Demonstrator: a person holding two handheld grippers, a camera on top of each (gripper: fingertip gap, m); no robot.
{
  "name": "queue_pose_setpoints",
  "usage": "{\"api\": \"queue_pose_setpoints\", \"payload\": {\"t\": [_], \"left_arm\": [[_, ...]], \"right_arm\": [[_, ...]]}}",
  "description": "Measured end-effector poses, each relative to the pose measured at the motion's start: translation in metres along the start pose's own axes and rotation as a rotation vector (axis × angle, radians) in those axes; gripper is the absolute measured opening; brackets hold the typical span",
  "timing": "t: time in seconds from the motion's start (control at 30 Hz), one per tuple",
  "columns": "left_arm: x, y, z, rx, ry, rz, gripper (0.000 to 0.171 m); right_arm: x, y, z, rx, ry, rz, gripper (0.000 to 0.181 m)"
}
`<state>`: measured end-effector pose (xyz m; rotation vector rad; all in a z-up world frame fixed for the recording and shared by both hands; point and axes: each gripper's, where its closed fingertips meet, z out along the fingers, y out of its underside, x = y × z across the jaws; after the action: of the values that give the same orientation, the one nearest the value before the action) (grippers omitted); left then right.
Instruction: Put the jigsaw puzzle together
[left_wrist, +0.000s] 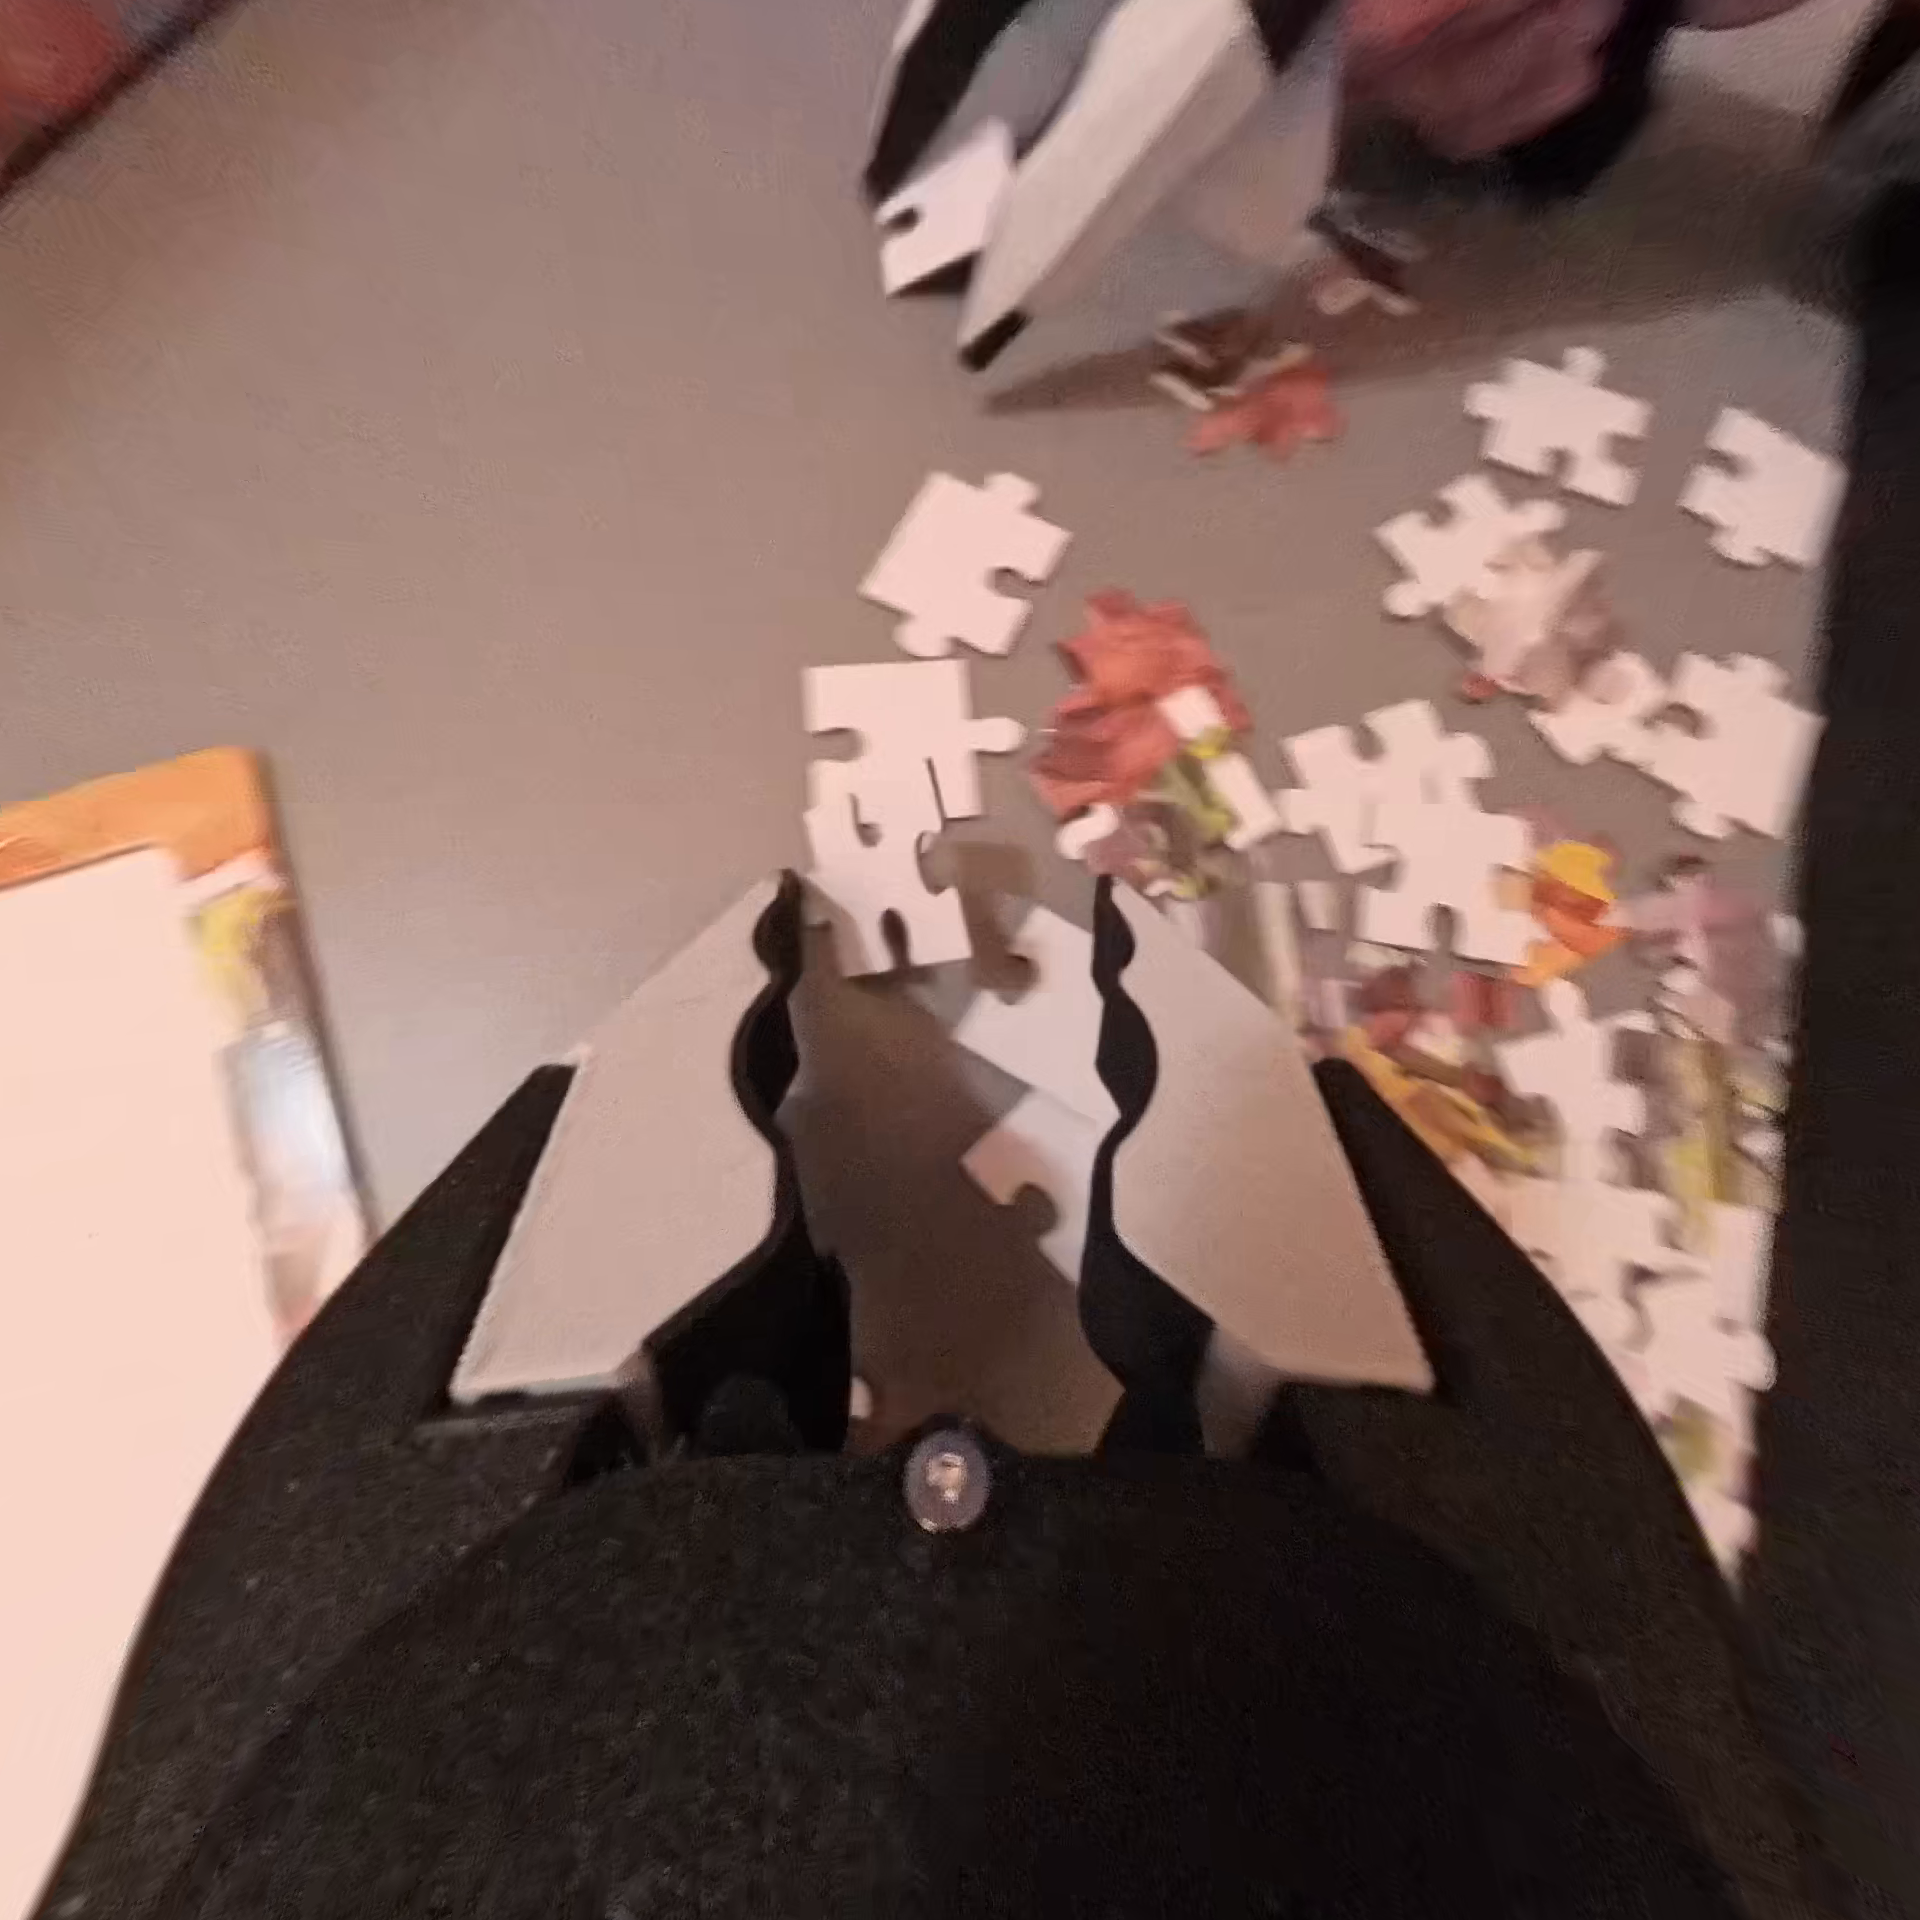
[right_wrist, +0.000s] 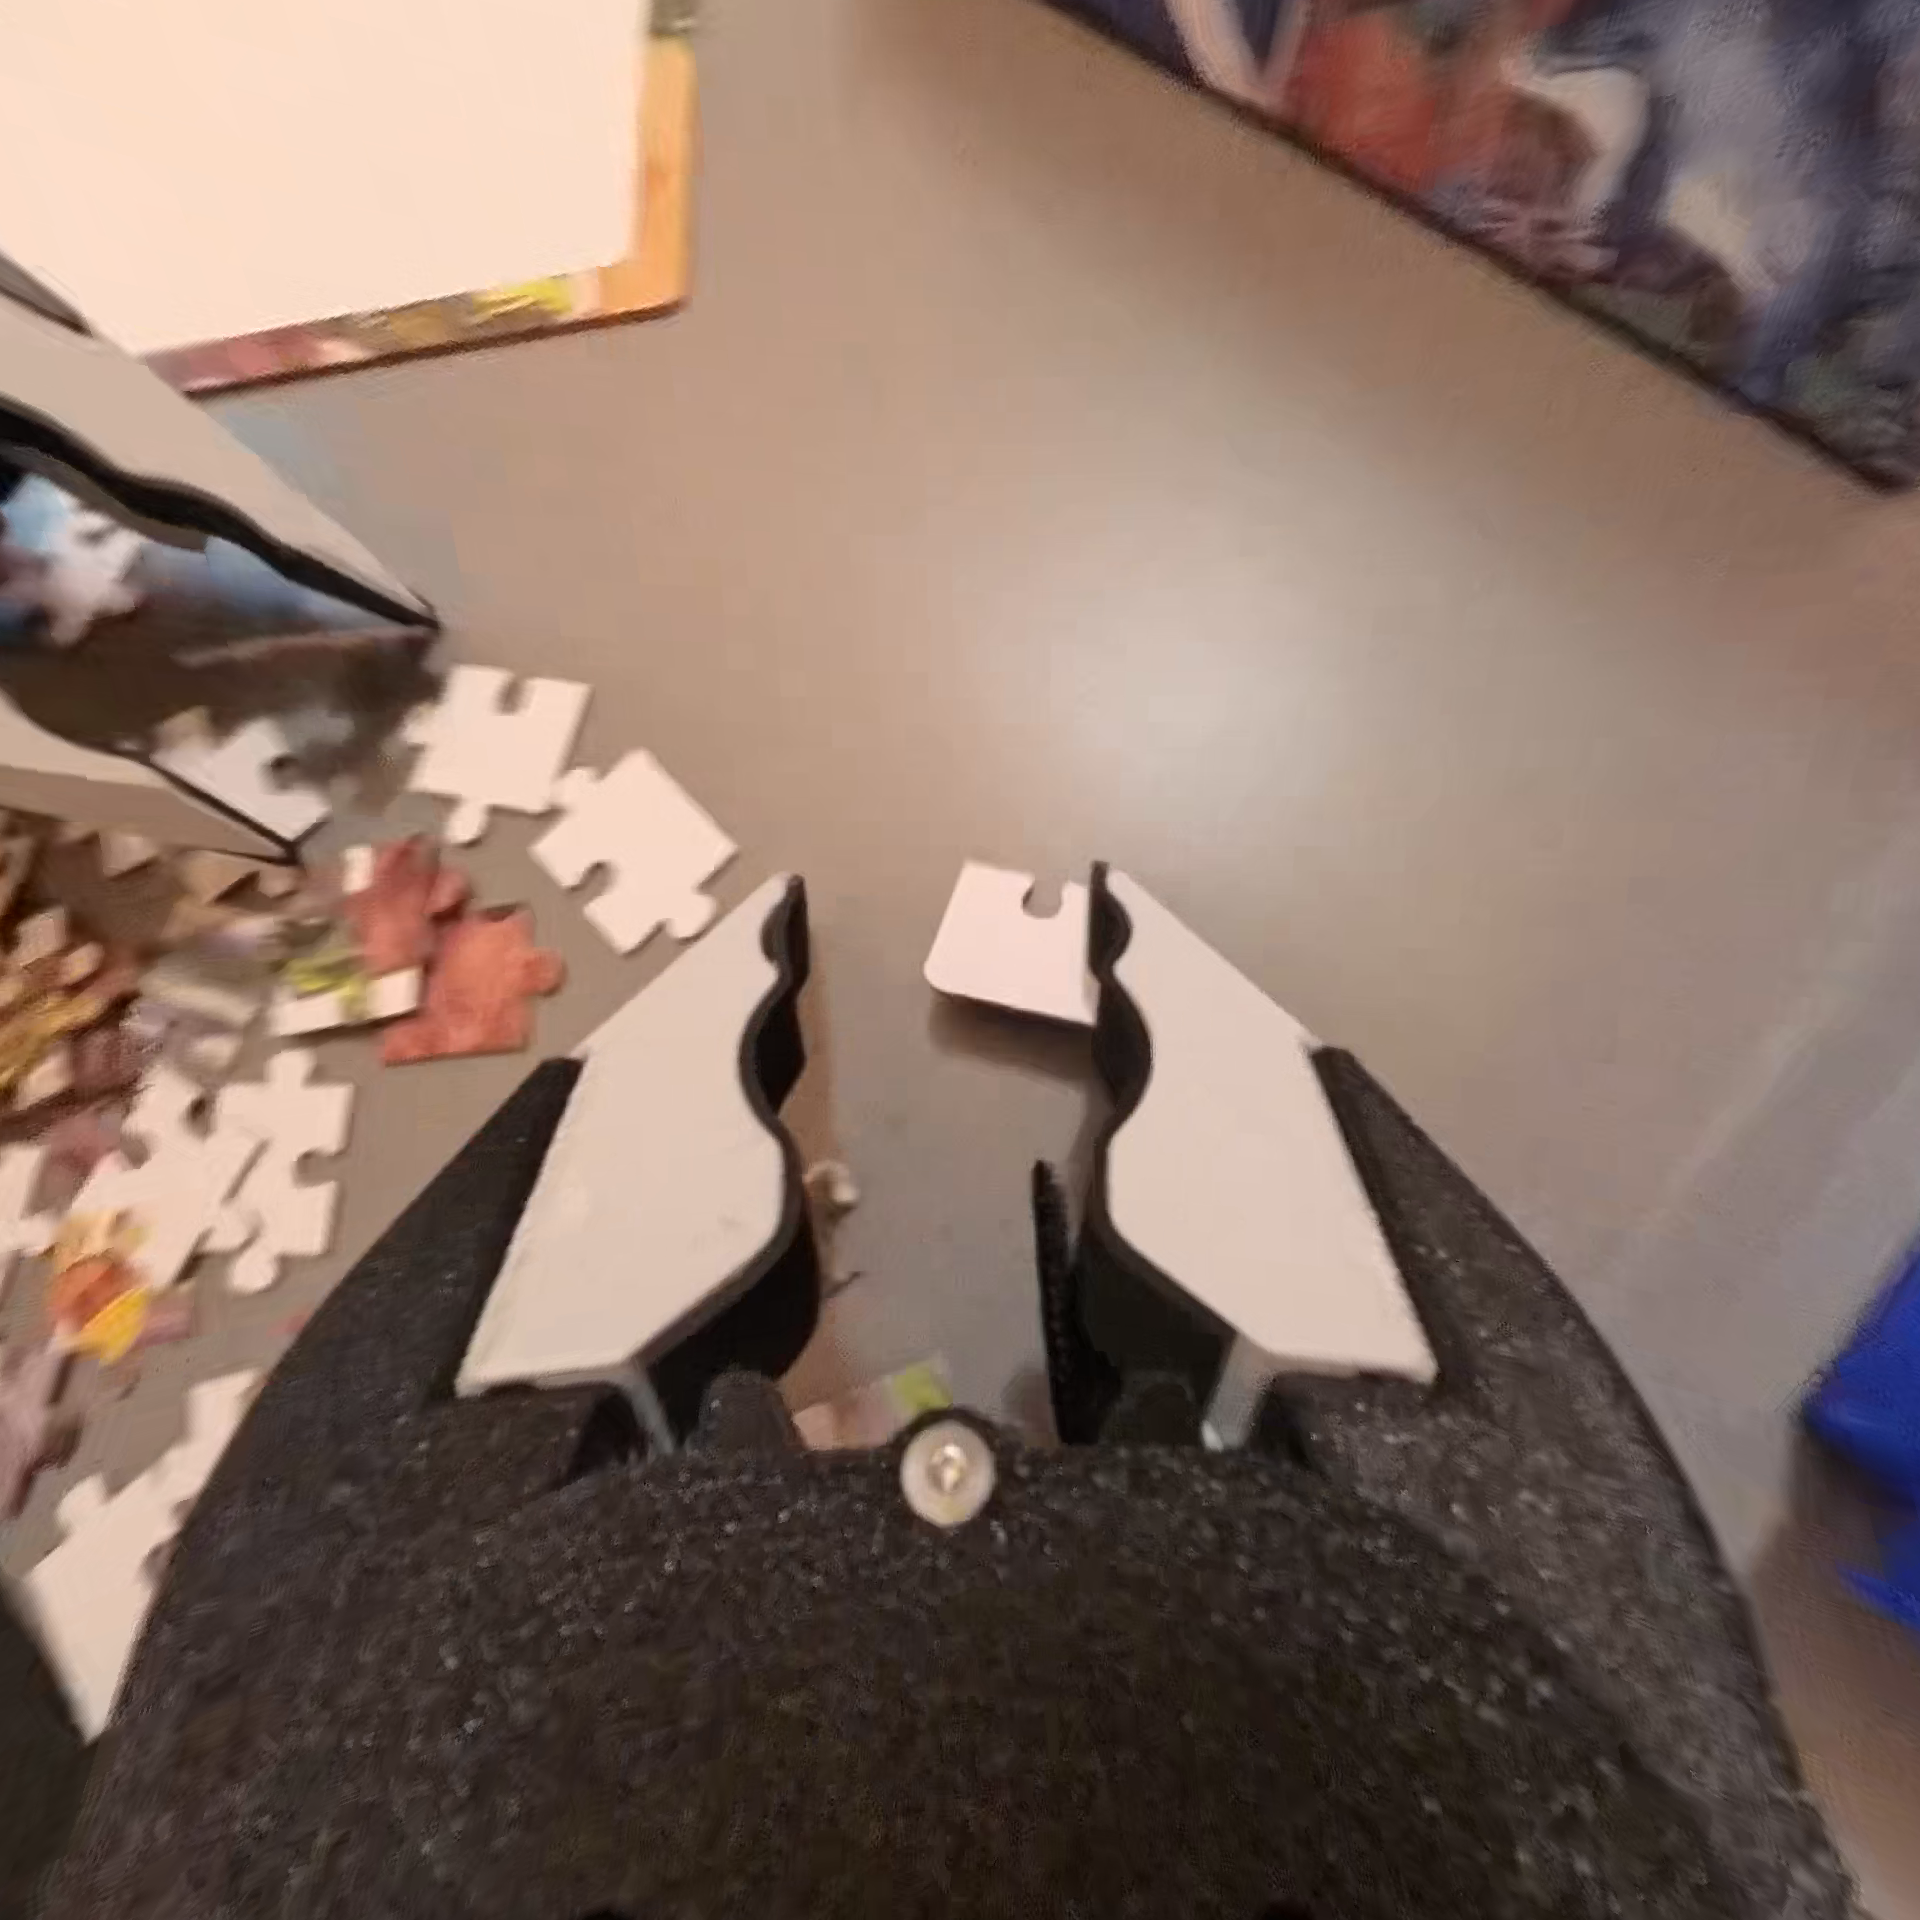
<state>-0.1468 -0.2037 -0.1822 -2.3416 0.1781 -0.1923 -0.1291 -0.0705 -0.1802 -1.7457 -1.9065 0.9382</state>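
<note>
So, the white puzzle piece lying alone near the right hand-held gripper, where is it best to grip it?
Grip the white piece by its straight left edge, coming from the left. It lies flat on the table, partly hidden under the right hand-held gripper, so one finger probably must slide beneath it.

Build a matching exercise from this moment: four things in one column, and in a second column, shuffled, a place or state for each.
Things:
1. left gripper
2. white corner piece
3. puzzle tray
4. reddish-brown piece

Places or states:
A. face up at the edge of the scattered pile
B. jaws apart, over white pieces
C. blank side up, alone on the table, beside the right gripper's right finger
D. orange-bordered, at the far left of the right wrist view

Pairs: 1-B, 2-C, 3-D, 4-A
</note>
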Motion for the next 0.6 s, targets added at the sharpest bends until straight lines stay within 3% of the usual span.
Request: {"api": "queue_pose_setpoints", "payload": {"t": [0.03, 0.07, 0.1, 0.17, 0.23, 0.33, 0.47, 0.53, 0.6], "left_arm": [[0.022, -0.001, -0.001, 0.002, 0.101, 0.019, 0.049], [0.043, -0.003, -0.004, 0.017, 0.203, 0.022, 0.049], [0.056, -0.006, -0.009, 0.032, 0.259, 0.03, 0.05], [0.053, -0.01, -0.027, 0.065, 0.218, 0.04, 0.051], [0.038, -0.007, -0.064, 0.122, 0.141, -0.013, 0.051], [0.017, 0.046, -0.132, 0.127, 0.009, -0.037, 0.051], [0.014, 0.153, -0.18, -0.069, -0.059, -0.074, 0.051], [0.022, 0.177, -0.186, -0.104, -0.043, -0.088, 0.05], [0.026, 0.178, -0.184, -0.072, -0.036, -0.095, 0.045]], "right_arm": [[-0.024, 0.003, 0.002, -0.025, -0.106, -0.026, 0.035], [-0.044, 0.005, 0.004, -0.034, -0.176, -0.03, 0.043], [-0.065, 0.005, 0.001, -0.031, -0.259, -0.057, 0.037], [-0.113, 0.014, -0.017, -0.08, -0.488, -0.083, 0.046], [-0.113, 0.02, -0.032, -0.057, -0.445, -0.095, 0.049], [-0.096, 0.056, -0.071, -0.072, -0.353, -0.14, 0.058], [-0.089, 0.109, -0.109, -0.134, -0.383, -0.152, 0.042], [-0.093, 0.13, -0.112, -0.191, -0.408, -0.195, 0.024], [-0.089, 0.126, -0.106, -0.15, -0.37, -0.237, 0.014]]}}
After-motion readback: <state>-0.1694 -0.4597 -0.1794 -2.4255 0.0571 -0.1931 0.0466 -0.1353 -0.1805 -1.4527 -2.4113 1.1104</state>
